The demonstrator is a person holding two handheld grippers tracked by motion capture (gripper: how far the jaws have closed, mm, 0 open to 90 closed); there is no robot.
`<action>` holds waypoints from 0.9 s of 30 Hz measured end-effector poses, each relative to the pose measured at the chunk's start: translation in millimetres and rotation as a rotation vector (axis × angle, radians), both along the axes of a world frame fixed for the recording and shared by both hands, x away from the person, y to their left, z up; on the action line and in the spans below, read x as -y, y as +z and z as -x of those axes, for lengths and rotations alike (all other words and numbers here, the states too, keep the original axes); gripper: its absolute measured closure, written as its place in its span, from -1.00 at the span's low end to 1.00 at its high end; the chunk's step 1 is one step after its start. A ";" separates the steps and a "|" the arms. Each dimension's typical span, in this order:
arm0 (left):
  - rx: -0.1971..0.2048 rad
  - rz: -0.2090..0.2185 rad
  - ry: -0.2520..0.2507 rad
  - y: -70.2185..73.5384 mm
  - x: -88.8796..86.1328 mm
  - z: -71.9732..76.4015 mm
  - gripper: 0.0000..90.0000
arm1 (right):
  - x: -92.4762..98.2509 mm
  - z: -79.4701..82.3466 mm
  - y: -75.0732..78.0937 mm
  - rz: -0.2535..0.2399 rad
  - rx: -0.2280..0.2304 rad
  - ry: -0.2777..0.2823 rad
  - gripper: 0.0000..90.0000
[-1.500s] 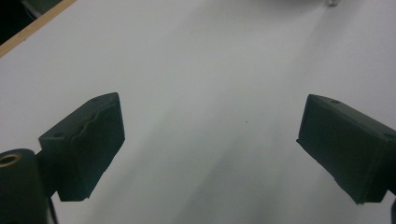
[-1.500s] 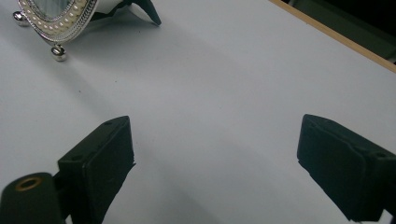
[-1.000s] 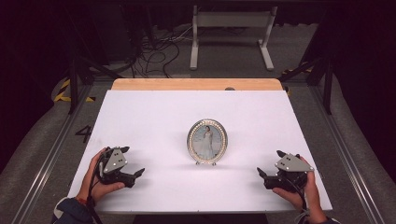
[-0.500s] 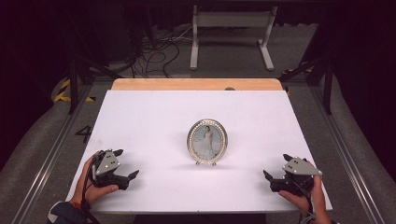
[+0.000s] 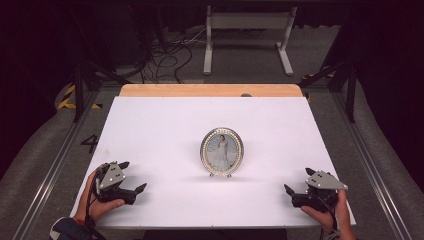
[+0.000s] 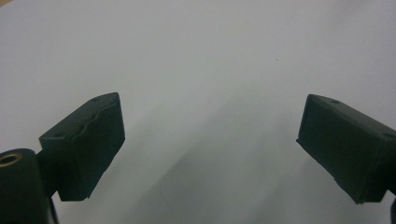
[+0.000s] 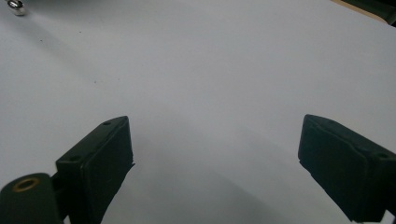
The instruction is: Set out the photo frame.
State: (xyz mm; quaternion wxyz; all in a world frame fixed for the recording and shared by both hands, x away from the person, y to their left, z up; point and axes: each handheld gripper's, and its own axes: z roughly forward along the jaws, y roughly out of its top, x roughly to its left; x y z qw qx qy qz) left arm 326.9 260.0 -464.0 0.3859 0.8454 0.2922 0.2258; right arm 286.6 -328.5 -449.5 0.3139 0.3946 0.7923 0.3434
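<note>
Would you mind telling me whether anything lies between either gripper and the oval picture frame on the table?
Nothing visible does. The picture frame stands upright mid-table, with only bare white table between it and the left gripper and right gripper, both open.

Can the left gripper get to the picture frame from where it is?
Probably yes. The left gripper is open, and only bare white table lies between it and the upright picture frame, which stands apart from it.

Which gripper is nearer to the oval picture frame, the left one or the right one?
Left, though only slightly. The left gripper is to the left of the picture frame and nearer the person. The right gripper is to its right, also nearer the person.
</note>
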 end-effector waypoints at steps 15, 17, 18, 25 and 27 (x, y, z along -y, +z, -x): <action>-0.004 0.022 -0.012 -0.8 0.9 -1.4 -0.84 | -3.1 3.2 1.0 0.005 0.013 0.001 -0.77; -0.006 0.019 -0.011 -0.7 2.0 -1.7 -0.84 | -2.6 4.0 0.8 0.003 0.012 0.001 -0.77; -0.006 0.019 -0.011 -0.7 2.0 -1.7 -0.84 | -2.3 4.2 0.8 0.002 0.013 0.001 -0.77; -0.005 0.022 -0.013 -0.6 2.3 -2.5 -0.84 | -2.0 4.6 0.8 0.002 0.014 0.000 -0.77; -0.004 0.018 -0.013 -0.5 2.4 -2.6 -0.84 | -2.3 4.4 0.5 0.002 0.013 0.001 -0.77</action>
